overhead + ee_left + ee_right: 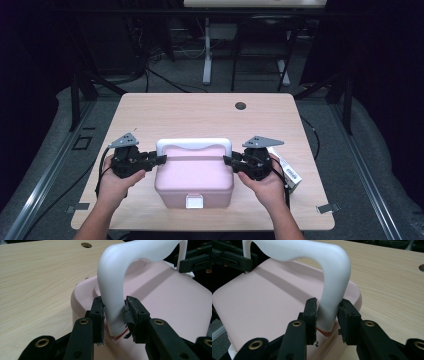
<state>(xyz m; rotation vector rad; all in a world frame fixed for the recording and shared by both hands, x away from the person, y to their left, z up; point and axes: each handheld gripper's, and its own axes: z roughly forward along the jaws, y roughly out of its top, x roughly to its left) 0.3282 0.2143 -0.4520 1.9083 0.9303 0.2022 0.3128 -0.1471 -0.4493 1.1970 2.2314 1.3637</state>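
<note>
Two hand-held grippers (161,160) (228,160) | each clamped on white handle (194,144) ends | pink box (194,180) between

One pink box (194,176) with one white handle (194,144), its two ends between the jaws. One small carton (287,169) behind the right jaws. One desk (200,112), two grippers.

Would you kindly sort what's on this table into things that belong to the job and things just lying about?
In the job:
pink box
its white handle
left gripper on the handle's left leg
right gripper on its right leg

Lying about:
small white carton beside the right hand
</note>
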